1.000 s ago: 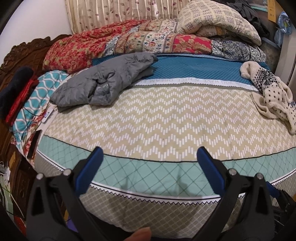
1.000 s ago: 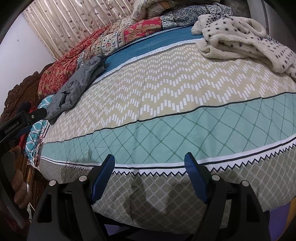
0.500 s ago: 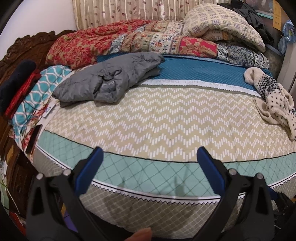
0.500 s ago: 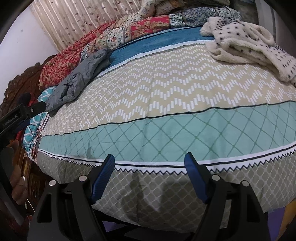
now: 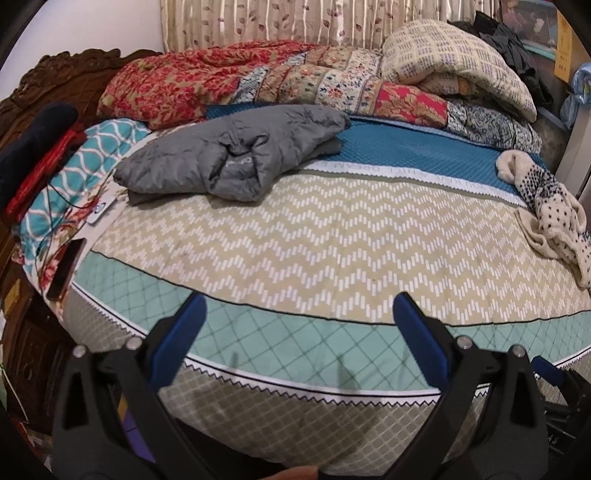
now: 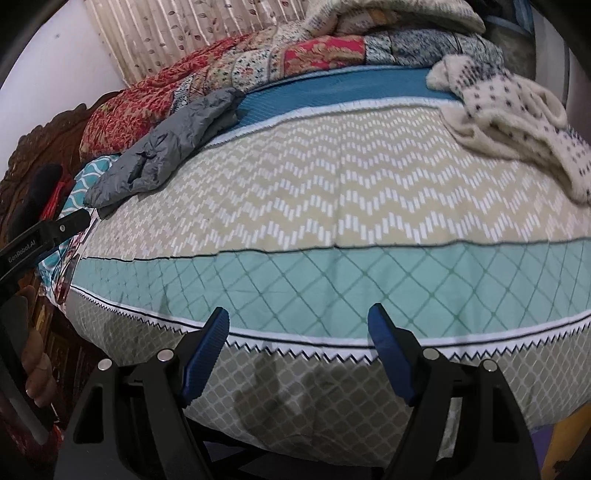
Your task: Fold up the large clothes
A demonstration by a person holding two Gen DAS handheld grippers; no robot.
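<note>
Grey jacket point(image 5: 236, 155) well beyond left hand-held gripper point(image 5: 297, 314).

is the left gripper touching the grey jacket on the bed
Apart. The left wrist view shows the left gripper open over the bedspread's near edge, with patterned cover between it and the grey jacket.

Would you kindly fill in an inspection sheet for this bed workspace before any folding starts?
Surface: bedsheet with chevron and diamond bands, middle bare.
Job's things: grey jacket crumpled at far left; cream spotted fleece garment bunched at right edge.
Clutter: patchwork quilt and cream blanket piled along the far side; phone by the teal pillow.
Grippers: left gripper and right gripper open, holding nothing.
Cables: thin red cord across the pillow.
Surroundings: carved headboard, curtain.
</note>
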